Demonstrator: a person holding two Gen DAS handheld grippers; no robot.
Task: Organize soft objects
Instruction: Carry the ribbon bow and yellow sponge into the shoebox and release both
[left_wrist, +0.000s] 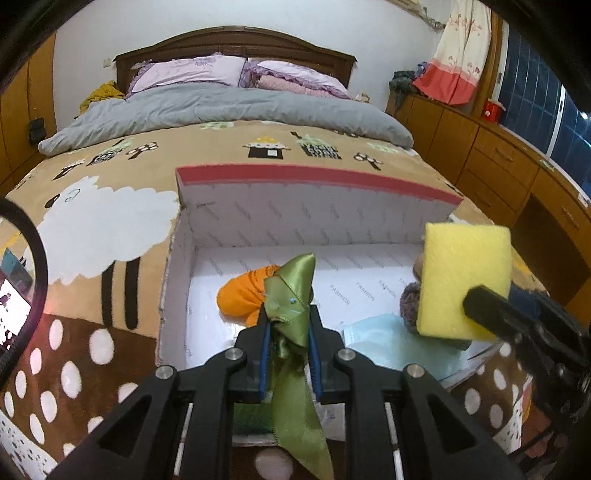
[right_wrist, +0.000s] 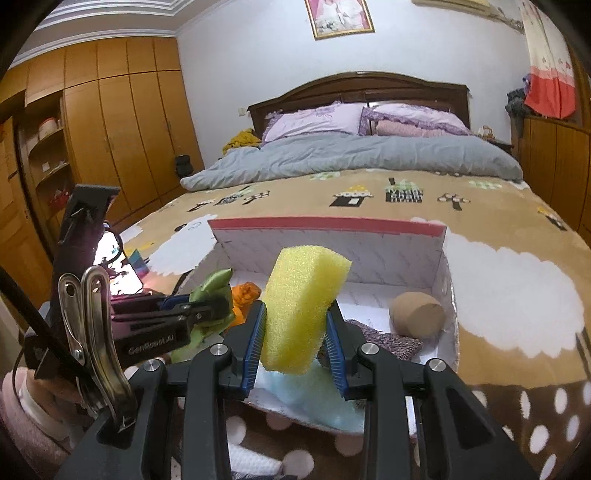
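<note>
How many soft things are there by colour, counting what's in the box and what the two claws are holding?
Yellow: 1, the sponge in the right claw
Green: 1, the ribbon in the left claw
Orange: 1, the pouch in the box
Light blue: 1, the face mask
Purple-grey: 1, the knit piece
Tan: 1, the ball
Total: 6

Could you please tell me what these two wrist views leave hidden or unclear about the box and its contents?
- Left wrist: the yellow sponge hides most of the knitted piece and the box's right wall.
- Left wrist: the green ribbon covers part of the orange item.
- Right wrist: the sponge and right gripper hide the blue mask's middle.
</note>
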